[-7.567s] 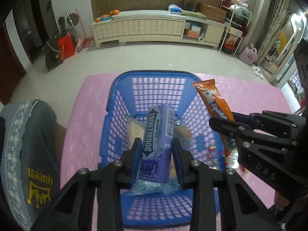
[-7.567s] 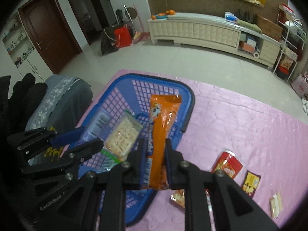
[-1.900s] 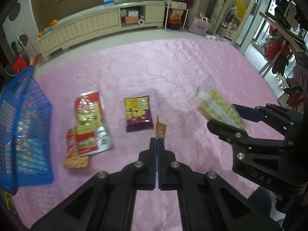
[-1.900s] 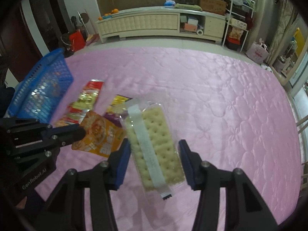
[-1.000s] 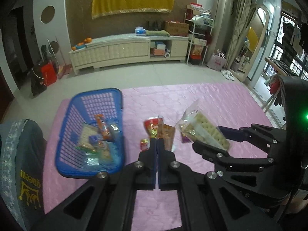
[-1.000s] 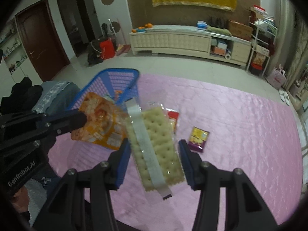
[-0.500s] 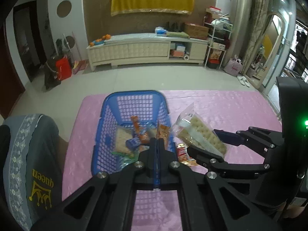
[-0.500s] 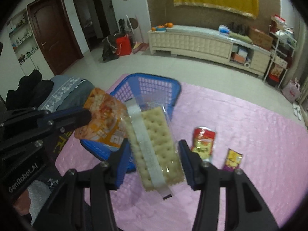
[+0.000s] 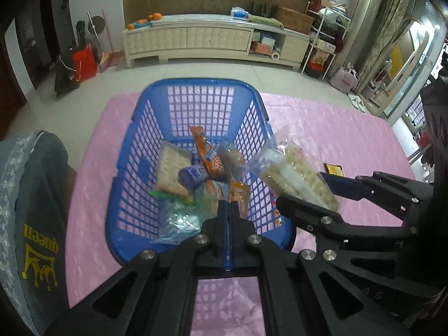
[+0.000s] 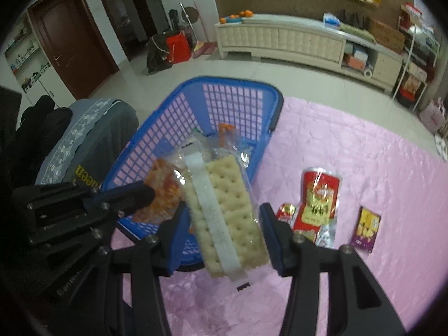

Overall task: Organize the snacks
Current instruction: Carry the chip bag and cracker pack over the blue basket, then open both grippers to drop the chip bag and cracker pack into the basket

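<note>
Cracker pack (image 10: 226, 215) clamped between right tool (image 10: 224, 218) pads, beside basket (image 10: 168, 128).

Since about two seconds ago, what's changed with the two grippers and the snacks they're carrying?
Both grippers swung from the open pink tablecloth over to the blue plastic mesh basket. The left gripper now holds its small flat orange packet over the basket's inside; the right gripper has the clear-wrapped cracker pack at the basket's near rim. Neither grip changed. The red, small red and purple packets remain on the cloth.
</note>
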Available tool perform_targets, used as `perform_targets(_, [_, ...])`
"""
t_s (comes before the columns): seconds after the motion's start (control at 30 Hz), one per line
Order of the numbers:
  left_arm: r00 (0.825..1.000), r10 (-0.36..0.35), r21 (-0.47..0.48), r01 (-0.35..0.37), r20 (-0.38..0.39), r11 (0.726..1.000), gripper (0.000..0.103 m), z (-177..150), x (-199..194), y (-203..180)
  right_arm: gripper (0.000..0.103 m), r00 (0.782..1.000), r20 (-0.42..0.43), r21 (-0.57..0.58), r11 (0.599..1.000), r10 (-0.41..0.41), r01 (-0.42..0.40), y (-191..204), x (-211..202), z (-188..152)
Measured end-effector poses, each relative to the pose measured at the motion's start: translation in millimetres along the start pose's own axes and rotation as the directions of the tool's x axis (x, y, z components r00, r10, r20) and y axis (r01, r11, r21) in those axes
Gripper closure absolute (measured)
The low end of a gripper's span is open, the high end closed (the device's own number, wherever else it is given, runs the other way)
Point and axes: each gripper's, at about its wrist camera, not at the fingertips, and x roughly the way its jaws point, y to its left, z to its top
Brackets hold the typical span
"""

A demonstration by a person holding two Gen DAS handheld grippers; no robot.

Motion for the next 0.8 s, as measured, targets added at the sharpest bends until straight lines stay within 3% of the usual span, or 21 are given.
perform_targets(0.17, [1.0, -0.002, -0.006, 0.002, -0.01, 1.0, 0.102, 3, 2, -4, 0.048, 1.0, -0.01, 0.033, 0.999, 0.002, -0.002, -11, -1, -8])
perform_targets(0.27, [0.998, -0.057, -0.03, 0.057, -0.013, 0.998, 0.084, 4, -2, -2, 0.048, 1.0, -0.002, 0.031, 0.999, 0.006, -0.006, -12, -8, -9])
perform_targets(0.37, [1.0, -0.019, -0.027, 0.019, 0.002, 0.999, 0.066, 6, -10, 0, 0.048, 1.0, 0.016, 0.029, 1.0, -0.001, 0.0, -14, -15, -8])
perform_targets(0.67, [0.994, 0.082, 0.014, -0.084, 0.068, 0.996, 0.049, 10, -43, 11, 0.048, 0.998, 0.056, 0.009, 1.0, 0.005, -0.006, -1, -28, 6])
perform_targets(0.8, [0.992, 0.102, -0.019, -0.101, 0.081, 0.995, 0.041, 12, -49, 31, 0.048, 0.998, 0.056, -0.017, 1.0, 0.015, -0.014, 14, -23, 14])
